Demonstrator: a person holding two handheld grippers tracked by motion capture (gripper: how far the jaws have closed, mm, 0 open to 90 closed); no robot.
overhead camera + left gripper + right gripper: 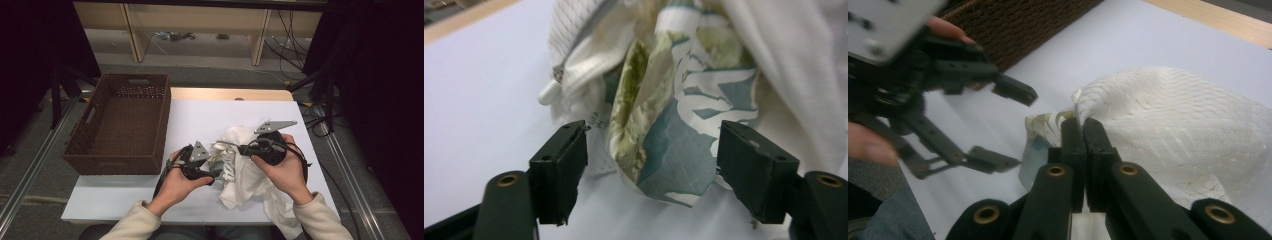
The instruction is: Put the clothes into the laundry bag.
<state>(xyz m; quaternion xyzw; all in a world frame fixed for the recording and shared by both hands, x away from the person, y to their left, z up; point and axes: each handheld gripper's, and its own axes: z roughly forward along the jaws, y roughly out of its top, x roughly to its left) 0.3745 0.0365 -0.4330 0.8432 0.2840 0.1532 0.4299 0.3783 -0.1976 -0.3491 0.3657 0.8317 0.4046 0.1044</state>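
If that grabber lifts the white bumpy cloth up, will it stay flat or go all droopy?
Probably droopy: the white ribbed cloth lies crumpled in soft folds and hangs over the white table's near edge. It looks light, since the right gripper, shut on one thin fold, holds that fold up. The leaf-patterned lining may sag out too.

Right gripper (1082, 131) jaws pinching white cloth (1168, 125) (edge), left gripper (1008, 125) spread
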